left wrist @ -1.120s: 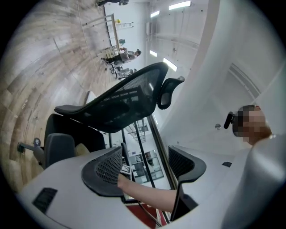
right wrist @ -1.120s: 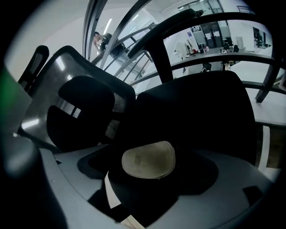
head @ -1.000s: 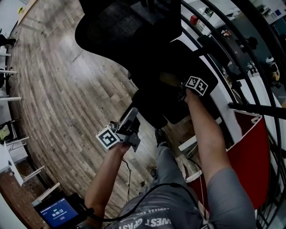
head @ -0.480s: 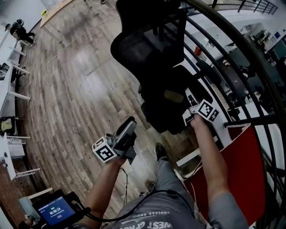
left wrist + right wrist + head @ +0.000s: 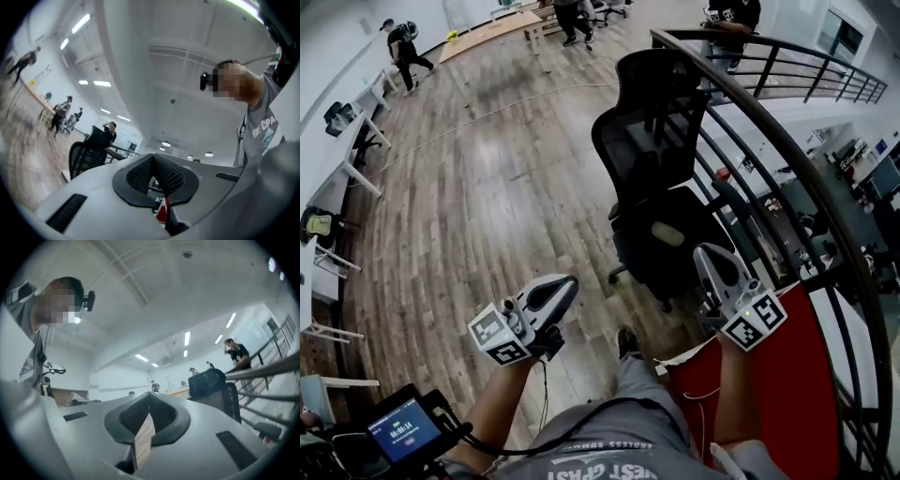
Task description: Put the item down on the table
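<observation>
The left gripper (image 5: 565, 287) and the right gripper (image 5: 706, 255) have just closed fully, with nothing between the jaws. They sit at 7 and 5 o'clock of the black office chair (image 5: 649, 141). I cannot tell where the item is. A second ago both were lower, the right one at the chair seat.

Left gripper (image 5: 567, 285), right gripper (image 5: 706, 254), held out, both just closed, empty

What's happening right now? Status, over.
Just closed, nothing held: left tool, right tool. No item in sight. Ahead, office chair; railing at right.
</observation>
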A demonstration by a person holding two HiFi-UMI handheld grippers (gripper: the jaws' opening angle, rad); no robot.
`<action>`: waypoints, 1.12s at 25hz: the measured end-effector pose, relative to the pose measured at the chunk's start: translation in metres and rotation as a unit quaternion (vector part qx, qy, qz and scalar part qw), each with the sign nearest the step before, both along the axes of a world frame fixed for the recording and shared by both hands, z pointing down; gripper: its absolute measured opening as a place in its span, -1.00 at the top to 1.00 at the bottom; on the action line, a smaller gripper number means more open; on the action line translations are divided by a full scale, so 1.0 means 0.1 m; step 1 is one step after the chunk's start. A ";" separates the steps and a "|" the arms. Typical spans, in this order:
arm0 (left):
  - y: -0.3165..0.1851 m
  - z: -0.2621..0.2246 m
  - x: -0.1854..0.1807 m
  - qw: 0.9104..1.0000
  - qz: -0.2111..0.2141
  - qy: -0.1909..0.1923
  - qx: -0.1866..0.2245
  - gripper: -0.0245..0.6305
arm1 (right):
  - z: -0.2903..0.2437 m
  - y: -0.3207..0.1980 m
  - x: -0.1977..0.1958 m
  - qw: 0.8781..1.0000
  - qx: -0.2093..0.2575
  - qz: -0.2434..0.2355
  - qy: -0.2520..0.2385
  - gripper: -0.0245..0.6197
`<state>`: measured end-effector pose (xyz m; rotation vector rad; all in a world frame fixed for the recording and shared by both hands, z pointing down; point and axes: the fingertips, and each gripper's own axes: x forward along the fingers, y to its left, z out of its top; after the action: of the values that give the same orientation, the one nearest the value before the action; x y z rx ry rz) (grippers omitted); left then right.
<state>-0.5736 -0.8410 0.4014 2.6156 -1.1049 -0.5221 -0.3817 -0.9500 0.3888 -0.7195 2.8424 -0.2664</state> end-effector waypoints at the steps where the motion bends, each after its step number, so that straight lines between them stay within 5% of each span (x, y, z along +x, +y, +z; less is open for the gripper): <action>1: 0.25 -0.11 0.00 0.999 -0.011 -0.043 0.011 0.92 | -0.19 0.33 -0.04 0.999 0.032 -0.006 0.020 0.91; 4: 1.02 -0.43 -0.01 0.988 -0.045 -0.140 0.054 0.92 | -0.64 1.24 -0.10 0.992 0.104 -0.022 0.067 0.91; 6: 1.53 -0.68 -0.03 0.982 -0.059 -0.161 0.084 0.92 | -0.79 1.77 -0.10 0.987 0.129 -0.025 0.089 0.91; 14: 3.07 -1.07 -0.50 0.971 -0.131 -0.168 0.110 0.92 | -1.20 3.25 0.05 0.979 0.170 -0.004 0.109 0.91; 19: 3.55 -1.53 -0.38 0.970 -0.120 -0.155 0.146 0.92 | -1.58 3.87 0.28 0.975 0.186 0.015 0.119 0.91; 28: 4.31 -1.54 -0.07 0.965 -0.131 -0.182 0.134 0.92 | -1.79 4.62 0.63 0.970 0.203 0.024 0.130 0.91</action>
<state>-0.5807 -0.4099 0.2469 2.8937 -1.6116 -0.2558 -0.3187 -0.4879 0.2095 -0.7759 2.9658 0.4391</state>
